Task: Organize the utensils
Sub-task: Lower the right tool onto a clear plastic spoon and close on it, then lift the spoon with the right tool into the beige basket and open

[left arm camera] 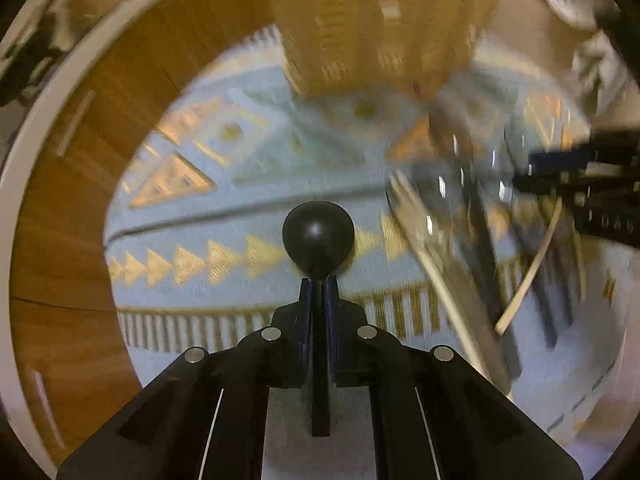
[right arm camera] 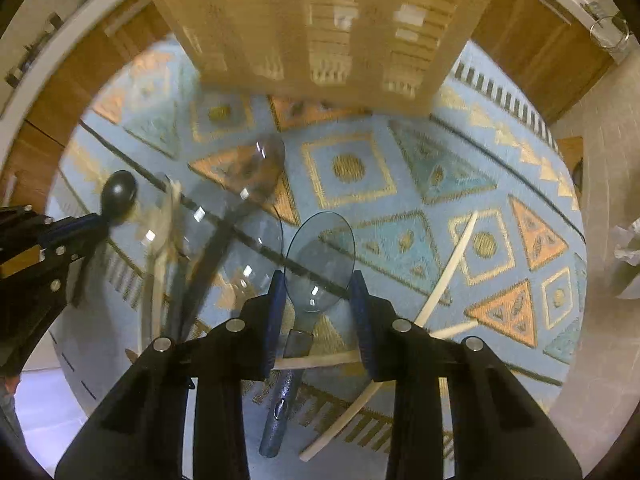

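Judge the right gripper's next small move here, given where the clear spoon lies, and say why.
Probably close the right gripper onto the clear spoon. Its open fingers already straddle the spoon's neck without visibly pressing on it, and the spoon lies flat on the rug. The left gripper is already shut on a black spoon, so it looks occupied.

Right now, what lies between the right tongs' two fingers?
In the right wrist view, the right tongs straddle the neck of a clear blue spoon; the pads do not visibly touch it.
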